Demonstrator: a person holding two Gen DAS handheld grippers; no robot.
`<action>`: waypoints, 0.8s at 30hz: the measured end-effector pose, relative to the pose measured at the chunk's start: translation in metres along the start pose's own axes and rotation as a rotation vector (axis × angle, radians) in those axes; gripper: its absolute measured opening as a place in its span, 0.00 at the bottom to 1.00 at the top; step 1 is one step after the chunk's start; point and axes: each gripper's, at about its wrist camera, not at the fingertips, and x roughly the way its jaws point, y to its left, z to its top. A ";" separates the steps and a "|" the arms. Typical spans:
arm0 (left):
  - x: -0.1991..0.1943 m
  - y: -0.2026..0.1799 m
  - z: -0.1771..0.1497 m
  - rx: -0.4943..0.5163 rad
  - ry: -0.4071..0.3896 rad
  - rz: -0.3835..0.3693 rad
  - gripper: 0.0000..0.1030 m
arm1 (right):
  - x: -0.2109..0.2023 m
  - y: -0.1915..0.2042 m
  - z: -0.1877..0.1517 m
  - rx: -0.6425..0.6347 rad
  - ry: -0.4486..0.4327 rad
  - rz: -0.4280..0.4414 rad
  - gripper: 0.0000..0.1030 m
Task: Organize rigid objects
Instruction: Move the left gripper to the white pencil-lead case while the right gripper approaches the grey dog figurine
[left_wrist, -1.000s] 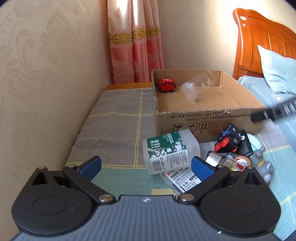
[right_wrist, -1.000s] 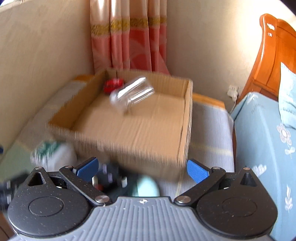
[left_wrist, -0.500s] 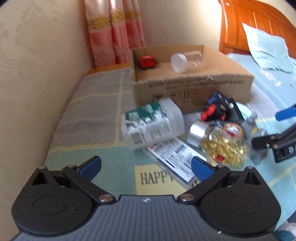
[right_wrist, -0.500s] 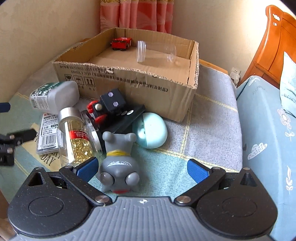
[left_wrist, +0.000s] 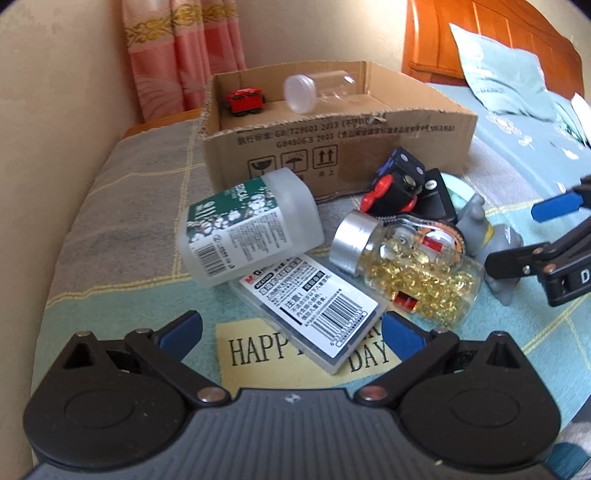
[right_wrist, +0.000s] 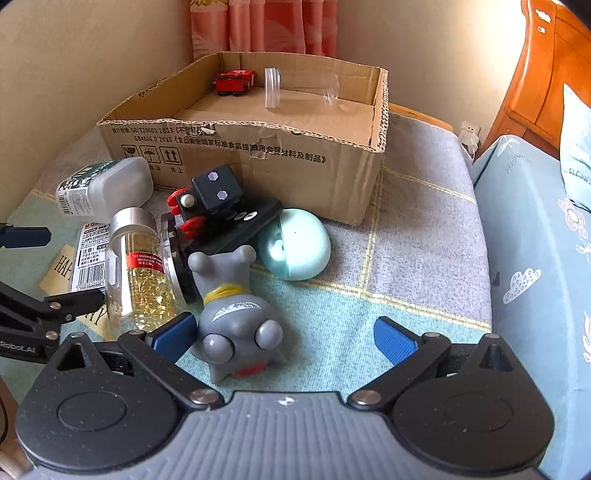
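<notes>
A cardboard box (left_wrist: 369, 144) (right_wrist: 258, 158) holds a red toy car (left_wrist: 243, 100) (right_wrist: 234, 80) and an empty clear jar (left_wrist: 314, 88) (right_wrist: 299, 88) lying on its side. In front of it lies a pile: a green-labelled white bottle (left_wrist: 247, 229) (right_wrist: 103, 184), a flat labelled plastic case (left_wrist: 314, 302), a jar of yellow capsules (left_wrist: 410, 266) (right_wrist: 140, 273), a black and red toy (left_wrist: 399, 184) (right_wrist: 210, 203), a grey figurine (right_wrist: 232, 314) and a pale blue egg-shaped object (right_wrist: 295, 243). My left gripper (left_wrist: 291, 332) is open over the case. My right gripper (right_wrist: 284, 336) is open around the figurine.
Everything rests on a checked blanket (right_wrist: 413, 229) with a "HAPPY DAY" patch (left_wrist: 258, 347). A wall and pink curtain (left_wrist: 184, 55) stand behind the box. A wooden headboard (left_wrist: 480, 37) and a pillow (left_wrist: 509, 70) are at the right.
Both grippers came lower and nearer to the pile. One second ago the right gripper was above the box, where the clear jar was still rolling; now it is around the figurine.
</notes>
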 end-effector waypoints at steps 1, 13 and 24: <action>0.001 0.000 0.000 0.017 0.000 0.000 0.99 | 0.000 0.000 0.000 -0.002 0.003 0.002 1.00; 0.025 0.024 0.004 0.095 -0.038 -0.156 1.00 | 0.002 -0.004 0.000 0.004 0.006 0.019 1.00; 0.028 0.021 0.004 0.172 -0.069 -0.224 0.99 | 0.005 -0.007 -0.001 0.028 0.015 0.038 1.00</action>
